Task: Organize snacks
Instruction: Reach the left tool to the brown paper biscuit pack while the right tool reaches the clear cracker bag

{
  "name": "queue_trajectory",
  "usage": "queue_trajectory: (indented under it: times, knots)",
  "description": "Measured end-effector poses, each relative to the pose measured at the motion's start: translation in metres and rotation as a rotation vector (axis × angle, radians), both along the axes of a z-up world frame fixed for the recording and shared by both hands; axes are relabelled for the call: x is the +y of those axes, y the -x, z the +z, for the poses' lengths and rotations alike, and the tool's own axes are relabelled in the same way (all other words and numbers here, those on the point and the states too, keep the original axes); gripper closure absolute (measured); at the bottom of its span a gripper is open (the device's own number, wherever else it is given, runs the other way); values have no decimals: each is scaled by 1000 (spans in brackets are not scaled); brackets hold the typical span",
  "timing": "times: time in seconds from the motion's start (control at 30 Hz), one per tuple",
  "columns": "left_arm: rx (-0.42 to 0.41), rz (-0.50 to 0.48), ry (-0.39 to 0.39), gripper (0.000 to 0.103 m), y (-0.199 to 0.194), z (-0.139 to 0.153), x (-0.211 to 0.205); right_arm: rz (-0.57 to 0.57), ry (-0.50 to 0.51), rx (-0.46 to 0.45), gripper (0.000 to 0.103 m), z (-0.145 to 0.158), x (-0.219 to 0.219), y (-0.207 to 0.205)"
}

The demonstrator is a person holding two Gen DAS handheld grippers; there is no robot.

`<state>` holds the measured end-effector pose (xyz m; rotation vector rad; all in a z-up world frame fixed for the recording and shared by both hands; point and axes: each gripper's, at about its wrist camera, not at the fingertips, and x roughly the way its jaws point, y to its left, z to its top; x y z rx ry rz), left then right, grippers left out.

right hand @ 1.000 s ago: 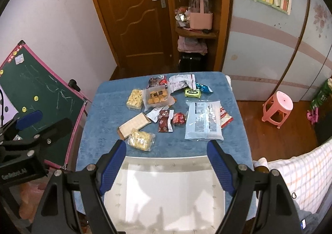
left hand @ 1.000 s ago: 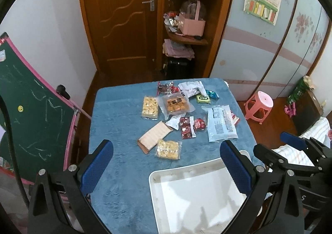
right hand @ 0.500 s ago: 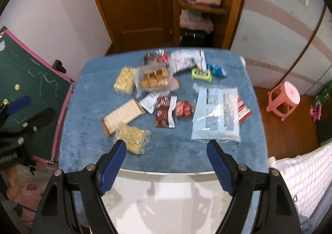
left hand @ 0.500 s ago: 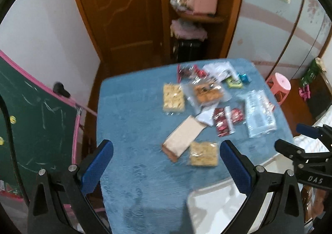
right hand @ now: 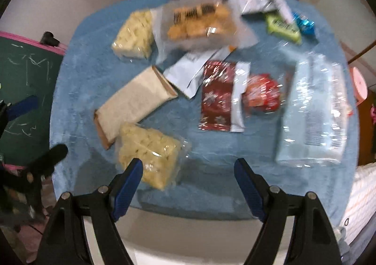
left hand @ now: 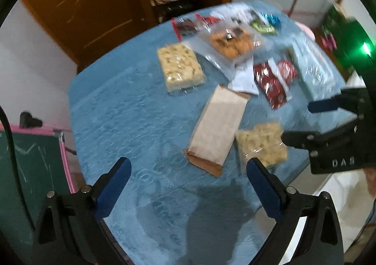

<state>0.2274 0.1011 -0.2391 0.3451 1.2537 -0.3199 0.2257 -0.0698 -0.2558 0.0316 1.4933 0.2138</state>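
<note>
Two blue-padded fingers of the left gripper (left hand: 186, 179) stand wide apart over bare blue plush tablecloth (left hand: 122, 109), nothing between them, though its jaws have just been closing a little. In this left wrist view a long beige paper-wrapped packet (left hand: 217, 131) lies beyond them toward the table's middle, touching a clear bag of pale yellow puffed snacks (left hand: 262, 144) near the right edge; a second such bag (left hand: 179, 66) sits farther back, with a clear bag of orange biscuits (left hand: 231, 40) and a dark red foil packet (left hand: 270, 81) (all blurred) behind. The right gripper (left hand: 303, 124) enters from the right. From the right wrist view, the right gripper (right hand: 188, 179) also stands open and empty, its left pad over the near puffed-snack bag (right hand: 150, 149) by the near edge. A large clear light-blue pack (right hand: 312, 112) lies along the right edge, and a white tray (right hand: 188, 241) shows below the fingers.
</note>
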Motion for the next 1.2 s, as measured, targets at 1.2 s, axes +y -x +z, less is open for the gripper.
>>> queue_trajectory:
  times: [1.2]
  knots:
    - [166, -68, -51, 25, -51, -86, -50, -237, -75, 26, 47, -17, -35, -6]
